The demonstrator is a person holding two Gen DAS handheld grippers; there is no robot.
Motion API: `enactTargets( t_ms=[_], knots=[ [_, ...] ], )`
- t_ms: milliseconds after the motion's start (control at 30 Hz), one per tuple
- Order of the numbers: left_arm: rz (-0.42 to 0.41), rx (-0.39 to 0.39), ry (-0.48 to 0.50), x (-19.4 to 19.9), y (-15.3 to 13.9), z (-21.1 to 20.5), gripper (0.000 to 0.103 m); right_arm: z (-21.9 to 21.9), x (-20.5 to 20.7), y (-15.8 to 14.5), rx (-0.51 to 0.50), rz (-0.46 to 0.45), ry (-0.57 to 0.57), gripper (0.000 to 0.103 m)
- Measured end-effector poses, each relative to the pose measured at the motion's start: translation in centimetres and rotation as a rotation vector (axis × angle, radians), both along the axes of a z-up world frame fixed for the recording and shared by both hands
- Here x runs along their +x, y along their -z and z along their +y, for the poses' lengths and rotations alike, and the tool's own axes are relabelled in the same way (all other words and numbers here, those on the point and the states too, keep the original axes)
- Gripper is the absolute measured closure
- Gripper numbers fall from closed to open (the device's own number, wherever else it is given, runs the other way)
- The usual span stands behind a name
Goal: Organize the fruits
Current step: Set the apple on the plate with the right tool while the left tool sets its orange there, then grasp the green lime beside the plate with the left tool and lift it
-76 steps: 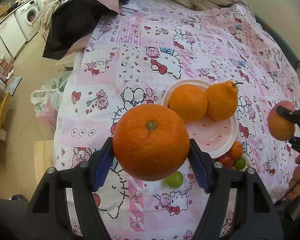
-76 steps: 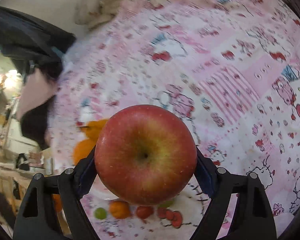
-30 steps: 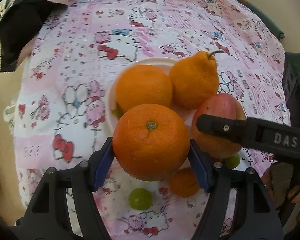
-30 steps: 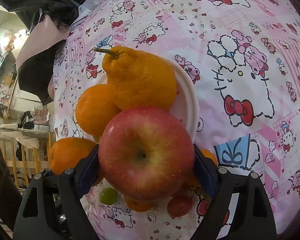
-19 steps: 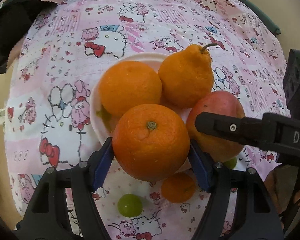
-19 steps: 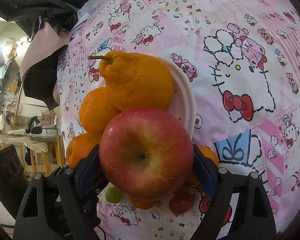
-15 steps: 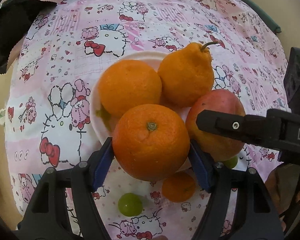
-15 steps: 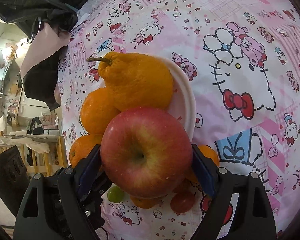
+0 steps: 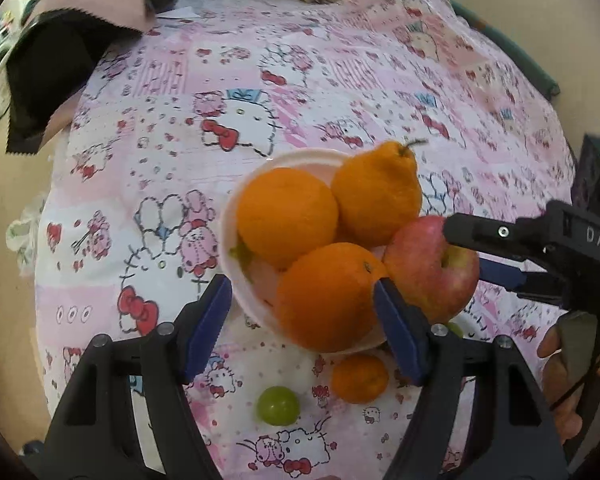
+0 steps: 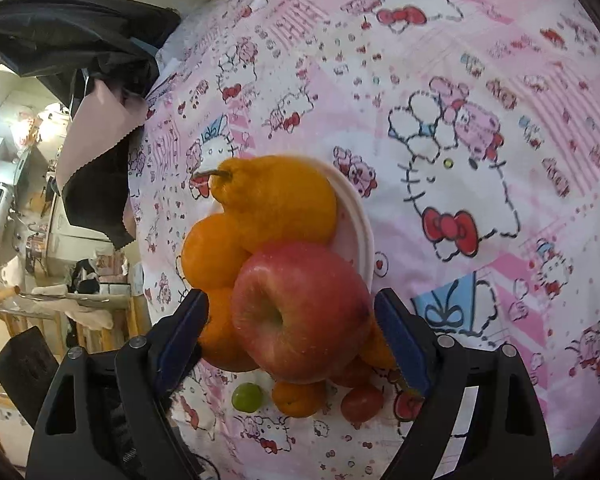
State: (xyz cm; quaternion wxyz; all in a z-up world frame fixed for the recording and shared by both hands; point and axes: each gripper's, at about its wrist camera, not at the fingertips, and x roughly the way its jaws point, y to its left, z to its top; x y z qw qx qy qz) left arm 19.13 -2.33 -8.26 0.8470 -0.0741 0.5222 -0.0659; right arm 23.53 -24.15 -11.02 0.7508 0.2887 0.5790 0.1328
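Both tongs, left [image 9: 302, 316] and right [image 10: 290, 336], stand apart around the orange [image 9: 326, 296] and apple [image 10: 300, 312] on the plate [image 10: 360, 232]; next, I'd guess, draw clear and fetch the loose fruit.

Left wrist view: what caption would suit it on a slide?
Open left claw beside an orange on a full plate; right claw at the apple.

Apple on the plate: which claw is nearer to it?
Right. The right claw straddles the apple, open; the left claw sits beside it, straddling the front orange.
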Motion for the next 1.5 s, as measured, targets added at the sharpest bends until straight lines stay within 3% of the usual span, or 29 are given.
enactTargets(
  t_ms=[267,600,967,1167,1333,1500],
  knots=[
    [-0.098,-0.004,-0.106,-1.8,-3.2,3.1,0.033,-1.4,-0.9,-3.1,0.023,-0.077,0.023,0.015],
    [-0.193,0.057,-0.117,-5.1,-6.4,4.4,0.033,-2.1,-5.1,-7.6,-0.037,-0.233,0.01,0.014],
    [-0.158,0.064,-0.163,-8.0,-6.0,4.9,0.033,-1.9,-11.0,-7.8,-0.158,-0.284,0.015,0.008],
    [-0.073,0.031,-0.187,-8.5,-3.9,5.1,0.033,-1.9,-12.2,-7.0,-0.183,-0.269,0.005,0.008],
    [0.103,-0.085,-0.164,-7.6,-0.3,4.6,0.034,-2.3,-12.6,-6.3,-0.206,-0.245,0.0,0.008],
    [0.2,-0.143,-0.186,-6.6,2.3,4.0,0.046,-3.5,-12.7,-5.6,-0.186,-0.209,0.027,0.008]
  ],
)
